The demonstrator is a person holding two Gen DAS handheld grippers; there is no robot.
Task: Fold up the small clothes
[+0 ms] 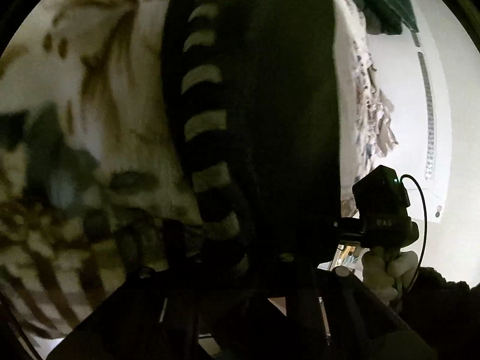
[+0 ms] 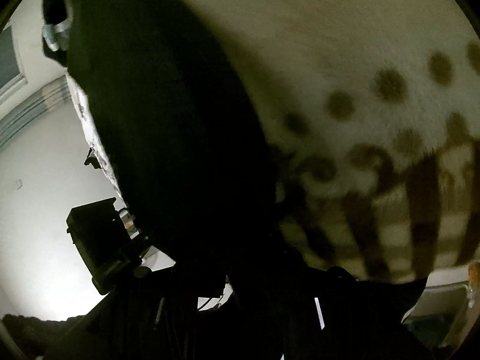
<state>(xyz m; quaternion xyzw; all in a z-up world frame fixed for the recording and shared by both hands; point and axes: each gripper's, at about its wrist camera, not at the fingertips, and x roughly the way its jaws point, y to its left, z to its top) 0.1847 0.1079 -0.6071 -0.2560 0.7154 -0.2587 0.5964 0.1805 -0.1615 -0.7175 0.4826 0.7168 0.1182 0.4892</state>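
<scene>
Dark garment with a row of pale stripes [image 1: 207,126], seemingly knit fabric, hangs lifted in front of both cameras, filling the middle of each view and held off the patterned cream bedding [image 1: 114,96] behind it. Judging by this, the step in hand is lifting and spreading the piece between the two grippers before a fold is laid.

In the left wrist view the left gripper [image 1: 228,258] is buried in shadow under the cloth; it seems to be pinching the garment's lower edge, but its jaws cannot be made out. To the right, the other black handheld device [image 1: 381,207] shows against a white wall [image 1: 450,120].

In the right wrist view the right gripper [image 2: 270,276] is equally hidden in darkness beneath the cloth, so whether it is clamped cannot be told.

The next move likely calls for lowering the garment flat onto the bedding, keeping both corners taut and level.
</scene>
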